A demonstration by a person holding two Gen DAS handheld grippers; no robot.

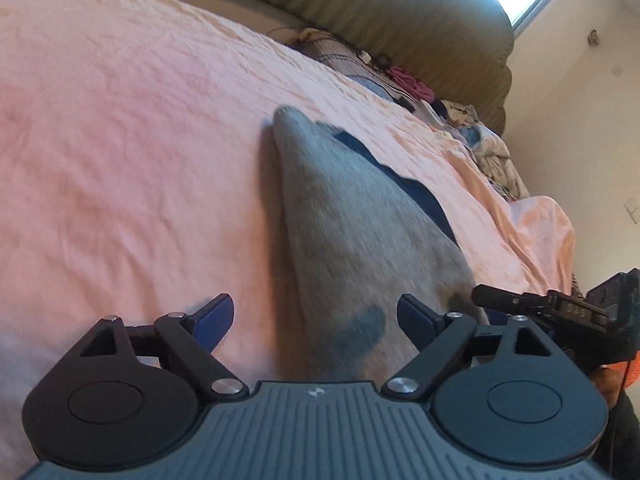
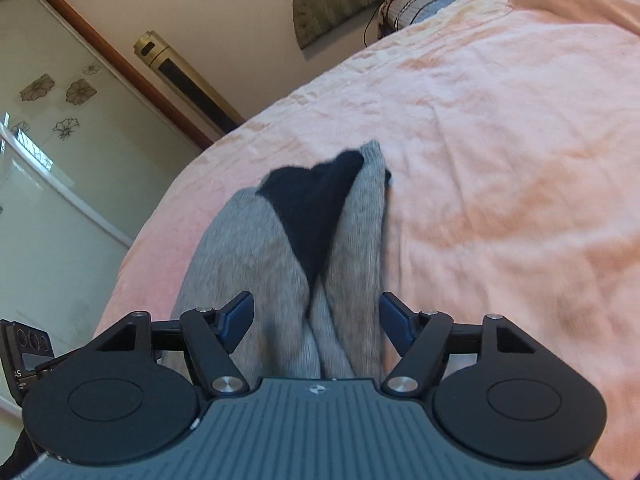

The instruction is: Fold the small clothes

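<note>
left gripper (image 1: pixel 316 322) wide, empty | right gripper (image 2: pixel 316 320) wide, empty | grey knitted garment with navy patch (image 1: pixel 352 224) near pink bed (image 1: pixel 140 140) edge | risk: loose fold springing apart

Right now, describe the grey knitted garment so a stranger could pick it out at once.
Start at the wide bed covered by a wrinkled pink sheet. On it, just ahead of both grippers, lies a grey knitted garment with a dark navy patch. Unlike the mixed, patterned clutter of clothes by the green padded headboard, it lies alone on the sheet.
</note>
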